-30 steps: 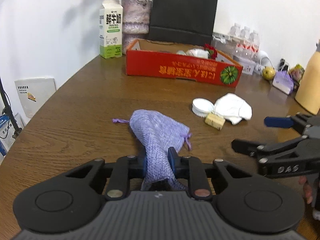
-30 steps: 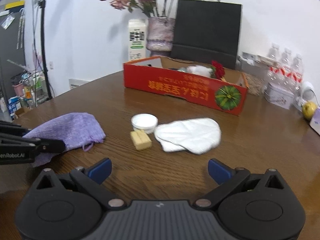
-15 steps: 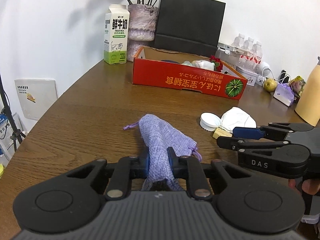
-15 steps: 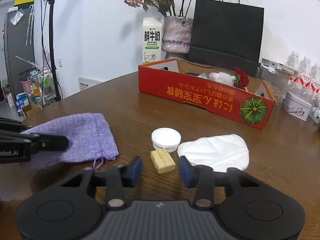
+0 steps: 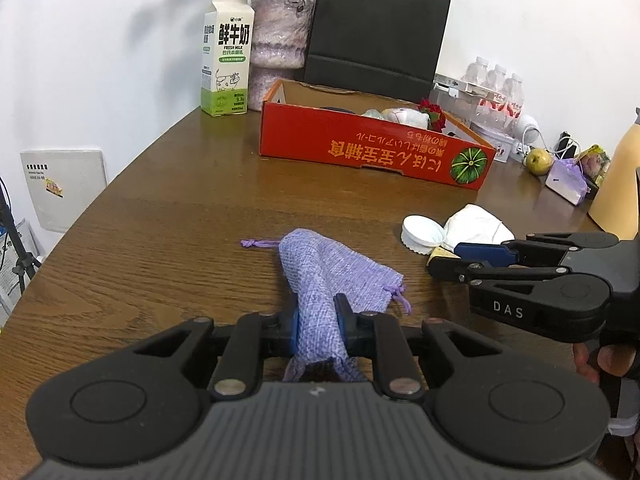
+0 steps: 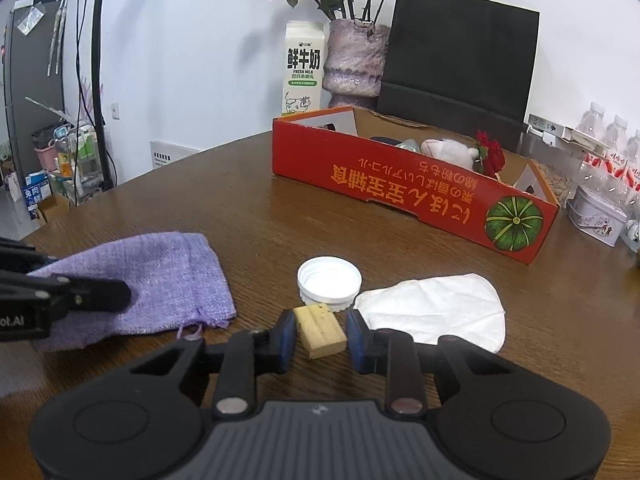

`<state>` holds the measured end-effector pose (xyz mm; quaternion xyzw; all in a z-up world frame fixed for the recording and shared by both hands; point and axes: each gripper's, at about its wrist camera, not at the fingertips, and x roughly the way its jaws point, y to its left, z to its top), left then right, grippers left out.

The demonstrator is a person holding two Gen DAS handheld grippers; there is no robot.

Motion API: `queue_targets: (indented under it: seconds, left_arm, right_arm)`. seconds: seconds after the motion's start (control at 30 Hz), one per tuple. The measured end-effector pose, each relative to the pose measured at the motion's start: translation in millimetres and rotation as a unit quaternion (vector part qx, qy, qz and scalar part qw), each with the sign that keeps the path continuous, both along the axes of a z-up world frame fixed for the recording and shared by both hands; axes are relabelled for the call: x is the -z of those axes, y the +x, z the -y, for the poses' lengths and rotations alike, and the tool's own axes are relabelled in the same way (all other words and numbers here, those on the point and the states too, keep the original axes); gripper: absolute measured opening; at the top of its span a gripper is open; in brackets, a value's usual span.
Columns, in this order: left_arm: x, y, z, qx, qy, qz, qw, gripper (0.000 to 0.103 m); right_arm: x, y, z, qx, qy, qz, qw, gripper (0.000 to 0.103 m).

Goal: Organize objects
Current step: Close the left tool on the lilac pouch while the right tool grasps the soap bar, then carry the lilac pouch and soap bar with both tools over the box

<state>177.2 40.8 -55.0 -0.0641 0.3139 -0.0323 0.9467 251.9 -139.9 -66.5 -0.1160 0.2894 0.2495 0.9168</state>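
Since the earlier view, right gripper (image 6: 320,338) has advanced and its jaws have just been closing around the cork block (image 6: 320,331), near centre of the table (image 6: 560,340); contact is unclear. Left gripper (image 5: 318,326) pinches the limp purple pouch (image 5: 328,276). Cork looks light, stiff, crumbly: grip its long sides gently.
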Motion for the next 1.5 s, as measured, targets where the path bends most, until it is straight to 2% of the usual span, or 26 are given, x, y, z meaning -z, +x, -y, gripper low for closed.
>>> queue_targets:
  seconds: [0.37,0.53,0.9,1.5]
  left_arm:
    - [-1.0,-0.1,3.8,-0.005,0.003,-0.002,1.0,0.017]
    - [-6.1,-2.2,7.3,-0.004,0.002,0.004,1.0,0.016]
    - [-29.5,-3.6,19.3,0.005,-0.004,0.034,0.9994,0.009]
    - [-66.5,10.6,29.7,0.006,-0.015,0.068,0.9975,0.009]
  right_arm:
    - [-0.8,-0.3,1.7,-0.01,0.011,-0.006,1.0,0.026]
    - [-2.5,-6.1,2.0,-0.01,0.008,0.008,1.0,0.025]
    - [-14.6,-17.0,10.9,-0.009,0.026,0.03,0.999,0.024]
    - [-50.0,-18.1,17.5,-0.006,0.043,0.063,0.997,0.024]
